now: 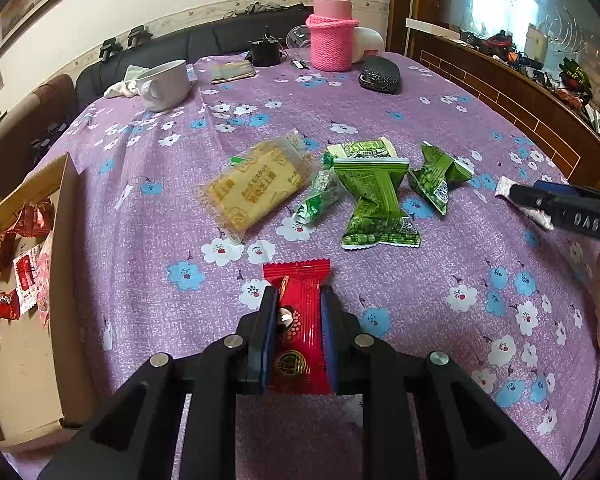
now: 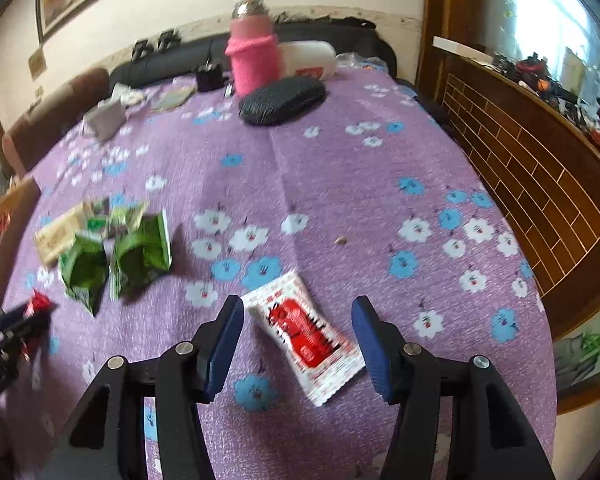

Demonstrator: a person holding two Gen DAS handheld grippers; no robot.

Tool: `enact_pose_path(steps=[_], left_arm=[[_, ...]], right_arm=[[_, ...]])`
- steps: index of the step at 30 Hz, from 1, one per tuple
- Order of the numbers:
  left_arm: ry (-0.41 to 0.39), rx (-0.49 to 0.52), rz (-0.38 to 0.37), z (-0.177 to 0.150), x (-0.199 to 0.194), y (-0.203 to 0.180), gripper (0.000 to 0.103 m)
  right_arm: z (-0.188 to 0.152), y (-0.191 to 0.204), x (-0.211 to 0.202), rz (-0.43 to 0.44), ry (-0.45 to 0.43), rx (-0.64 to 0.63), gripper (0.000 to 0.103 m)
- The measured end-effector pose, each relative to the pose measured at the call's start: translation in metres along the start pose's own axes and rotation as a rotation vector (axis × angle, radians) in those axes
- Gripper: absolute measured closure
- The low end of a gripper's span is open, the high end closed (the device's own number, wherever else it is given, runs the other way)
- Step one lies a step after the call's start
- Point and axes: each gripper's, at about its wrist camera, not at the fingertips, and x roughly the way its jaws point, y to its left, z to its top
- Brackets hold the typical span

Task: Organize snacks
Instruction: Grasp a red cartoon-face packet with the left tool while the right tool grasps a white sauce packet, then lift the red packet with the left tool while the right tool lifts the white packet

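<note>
Left gripper (image 1: 299,294) clamped on red candy wrapper (image 1: 300,332), crinkled foil, zigzag end sticking out past fingertips, lying flat on purple floral tablecloth (image 1: 440,288). Left of the fingers: open cardboard box (image 1: 66,264), wall close by, more red wrappers inside, partly cut off at frame edge. Clear cloth right of the fingers. Ahead of fingertips: yellow biscuit pack (image 1: 246,190) in clear film, then cluster of crumpled green pea packets (image 1: 374,196), some overlapping.

Right gripper (image 2: 298,306) spread wide, pads not touching white-and-red sachet (image 2: 306,336), which lies slanted between the fingers, nearer the right one. Bare cloth ahead and to the right, up to table edge. Right view motion-blurred, green packets smeared.

Far end: black oval case (image 2: 282,100), pink knit-sleeved bottle (image 1: 332,36), white mug (image 1: 164,84). Print on wrappers unreadable.
</note>
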Motion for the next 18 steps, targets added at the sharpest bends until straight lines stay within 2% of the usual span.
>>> enact_pose_path(steps=[2, 5, 7, 10, 14, 15, 16, 18], left_arm=[[-0.002, -0.003, 0.002, 0.0, 0.001, 0.001, 0.084], [-0.008, -0.003, 0.009, 0.001, 0.002, 0.001, 0.084], [-0.01, -0.005, 0.008, 0.001, 0.002, 0.002, 0.084], [-0.011, -0.004, 0.009, 0.001, 0.002, 0.003, 0.084], [-0.012, -0.006, 0.008, 0.001, 0.002, 0.003, 0.084], [-0.012, -0.007, 0.009, 0.001, 0.002, 0.003, 0.084], [-0.017, -0.009, 0.01, 0.001, 0.002, 0.003, 0.084], [-0.018, -0.009, 0.012, 0.002, 0.002, 0.003, 0.084]], right_arm=[[0.003, -0.007, -0.004, 0.018, -0.021, 0.036, 0.043], [0.01, -0.036, -0.019, 0.162, -0.069, 0.197, 0.043], [0.019, -0.046, -0.035, 0.172, -0.1, 0.217, 0.043], [0.044, -0.037, -0.072, 0.079, -0.134, 0.063, 0.043], [0.083, -0.018, -0.115, -0.066, -0.164, -0.271, 0.043], [0.088, -0.017, -0.117, -0.049, -0.141, -0.355, 0.043], [0.091, -0.018, -0.116, 0.003, -0.101, -0.393, 0.043], [0.086, -0.017, -0.106, 0.066, -0.052, -0.4, 0.043]])
